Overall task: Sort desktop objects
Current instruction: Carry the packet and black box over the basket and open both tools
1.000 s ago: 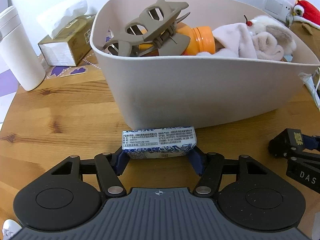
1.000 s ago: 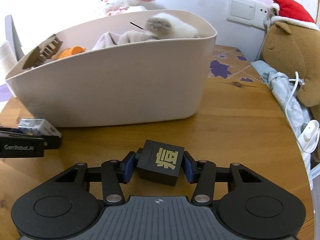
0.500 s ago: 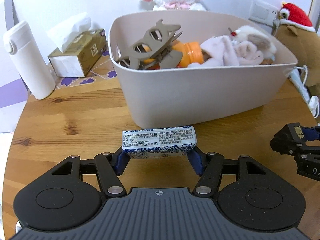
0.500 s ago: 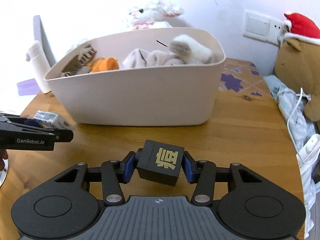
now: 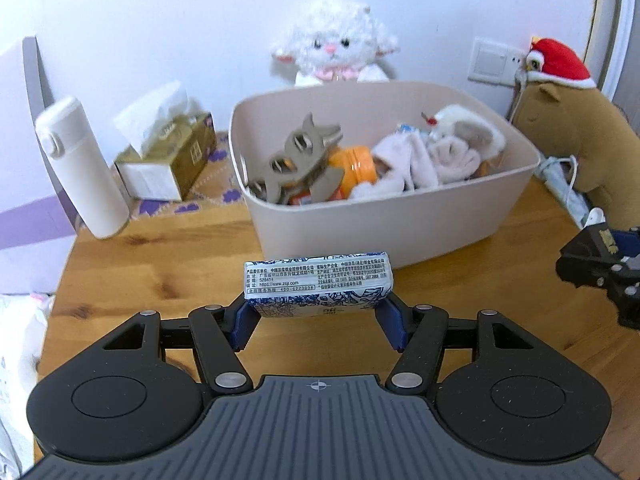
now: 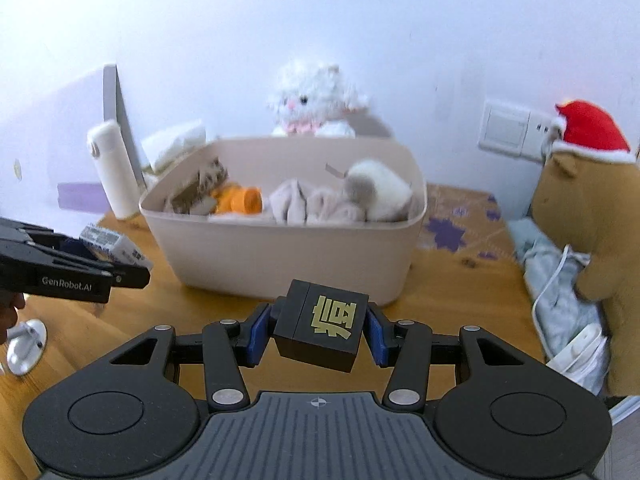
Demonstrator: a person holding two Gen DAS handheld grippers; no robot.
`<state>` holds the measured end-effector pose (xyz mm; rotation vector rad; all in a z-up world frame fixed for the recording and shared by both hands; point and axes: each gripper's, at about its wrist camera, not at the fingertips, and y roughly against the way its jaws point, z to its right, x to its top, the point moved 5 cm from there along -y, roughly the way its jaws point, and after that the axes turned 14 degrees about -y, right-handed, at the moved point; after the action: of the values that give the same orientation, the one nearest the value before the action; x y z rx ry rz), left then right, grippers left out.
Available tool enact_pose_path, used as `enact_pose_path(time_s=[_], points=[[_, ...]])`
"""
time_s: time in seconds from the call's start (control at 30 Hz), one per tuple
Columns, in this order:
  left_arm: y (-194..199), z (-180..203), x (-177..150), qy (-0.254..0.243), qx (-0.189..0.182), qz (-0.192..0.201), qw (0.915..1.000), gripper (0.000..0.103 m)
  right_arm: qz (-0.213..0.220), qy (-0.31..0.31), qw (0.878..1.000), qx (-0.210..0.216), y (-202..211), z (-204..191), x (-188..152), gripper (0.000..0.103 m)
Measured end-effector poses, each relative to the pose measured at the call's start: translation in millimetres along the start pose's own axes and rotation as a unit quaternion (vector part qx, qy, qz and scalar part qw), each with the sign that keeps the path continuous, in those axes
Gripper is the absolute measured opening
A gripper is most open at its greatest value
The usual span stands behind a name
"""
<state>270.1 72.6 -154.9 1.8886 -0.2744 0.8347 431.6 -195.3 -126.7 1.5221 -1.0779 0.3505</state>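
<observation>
My left gripper (image 5: 318, 320) is shut on a blue-and-white tissue pack (image 5: 318, 282), held crosswise above the wooden table (image 5: 140, 264). My right gripper (image 6: 318, 330) is shut on a black box with a gold character (image 6: 322, 326), tilted a little. Both hang in front of the beige bin (image 5: 380, 220), which holds a grey-brown hair claw (image 5: 298, 164), an orange bottle (image 5: 356, 166) and pale plush cloth (image 5: 436, 152). In the right wrist view the left gripper (image 6: 120, 258) shows at the left with the tissue pack (image 6: 112, 244).
A white flask (image 5: 82, 168) and a gold tissue box (image 5: 170, 158) stand left of the bin. A white plush lamb (image 5: 334, 46) sits behind it. A brown plush with a red hat (image 5: 568, 132), a white cable (image 6: 560, 276) and grey cloth (image 6: 560, 292) lie at the right.
Both grippers have risen and drawn back from the bin with their loads still held. The bin now looks smaller and lower, and its contents show from above.
</observation>
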Motion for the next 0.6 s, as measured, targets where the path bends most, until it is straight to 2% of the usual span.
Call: enact_pose_path(time_s=[0.37,0.6], points=[[24,-26,36,0.009,0.03,0.024,0.9992,0.063,0.063,0.001,0.998,0.01,25,-5,55,0.046],[28,-45,70,-0.001,0.044,0.049,0.9978,0.063,0.076,0.018,0.997,0.008,20,-7,87,0.046]])
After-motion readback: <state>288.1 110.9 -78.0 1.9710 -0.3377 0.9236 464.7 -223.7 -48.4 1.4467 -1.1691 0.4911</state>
